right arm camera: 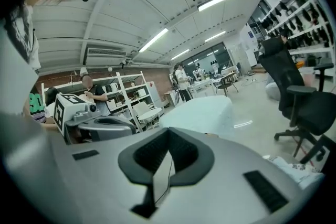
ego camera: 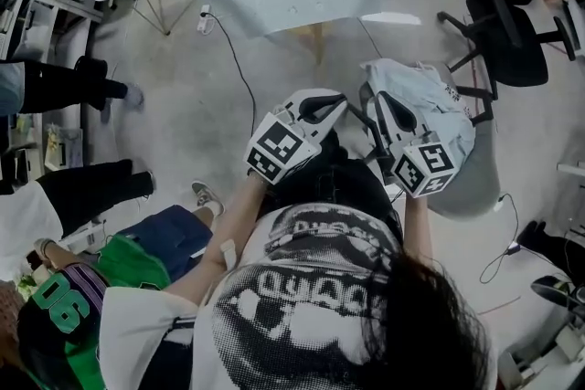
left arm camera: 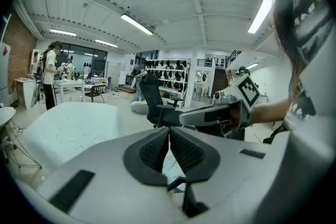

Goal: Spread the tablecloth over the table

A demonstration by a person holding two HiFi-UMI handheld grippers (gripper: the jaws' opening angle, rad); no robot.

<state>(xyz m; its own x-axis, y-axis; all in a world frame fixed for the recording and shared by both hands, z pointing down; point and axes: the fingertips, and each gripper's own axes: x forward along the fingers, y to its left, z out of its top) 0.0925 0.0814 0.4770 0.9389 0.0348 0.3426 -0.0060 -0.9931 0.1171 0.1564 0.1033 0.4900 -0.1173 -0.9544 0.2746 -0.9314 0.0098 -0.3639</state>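
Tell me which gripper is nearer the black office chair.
Right. The right gripper sits below and left of the black office chair in the head view; the left gripper is farther left, beyond the right one.

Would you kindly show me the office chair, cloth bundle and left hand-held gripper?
Office chair (ego camera: 514, 46): head view, seat.
Cloth bundle (ego camera: 425, 94): head view, upper folds.
Left hand-held gripper (left arm camera: 169, 132): left gripper view, between fingertips.
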